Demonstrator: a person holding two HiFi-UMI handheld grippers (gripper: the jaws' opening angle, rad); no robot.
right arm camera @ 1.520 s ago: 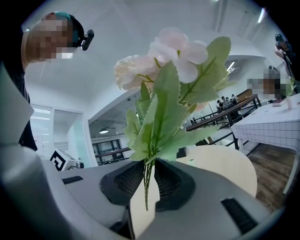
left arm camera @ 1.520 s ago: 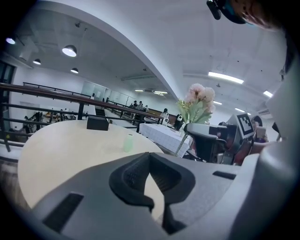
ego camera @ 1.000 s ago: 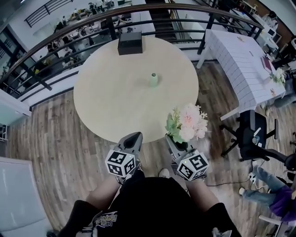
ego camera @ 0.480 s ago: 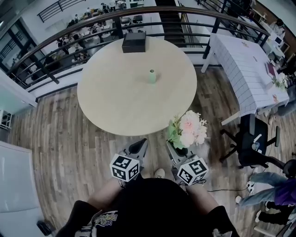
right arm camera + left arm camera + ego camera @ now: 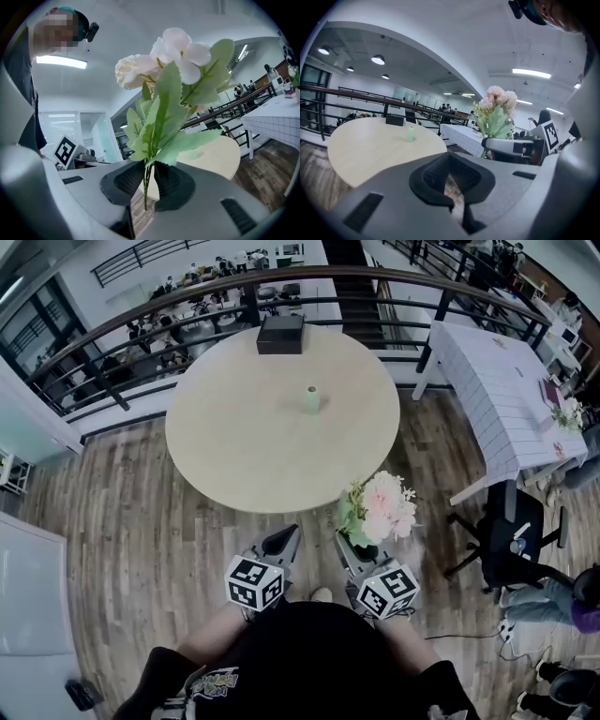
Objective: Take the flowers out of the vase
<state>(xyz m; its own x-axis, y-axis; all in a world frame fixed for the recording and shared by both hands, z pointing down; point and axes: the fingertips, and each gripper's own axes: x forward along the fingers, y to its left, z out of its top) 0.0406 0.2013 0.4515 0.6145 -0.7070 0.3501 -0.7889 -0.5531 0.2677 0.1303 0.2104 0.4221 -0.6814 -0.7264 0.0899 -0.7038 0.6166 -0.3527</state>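
A small pale green vase (image 5: pixel 310 399) stands empty near the middle of the round beige table (image 5: pixel 234 456); the left gripper view shows the vase (image 5: pixel 410 134) far off. My right gripper (image 5: pixel 357 547) is shut on the stems of a bunch of pink flowers with green leaves (image 5: pixel 379 507), held upright off the table's near edge, over the floor. In the right gripper view the thin stems (image 5: pixel 148 176) pass between the two pads, with the blossoms (image 5: pixel 161 61) above. My left gripper (image 5: pixel 280 543) is shut and empty beside it, its jaws (image 5: pixel 451 174) closed together.
A black box (image 5: pixel 281 334) sits at the table's far edge by the curved railing (image 5: pixel 122 315). A white-clothed table (image 5: pixel 502 390) and a black office chair (image 5: pixel 511 535) stand to the right. Wooden floor (image 5: pixel 131 549) lies around me.
Both grippers have drawn back from the table toward me, the right one carrying the flowers along. The table's near edge now lies farther from the grippers.
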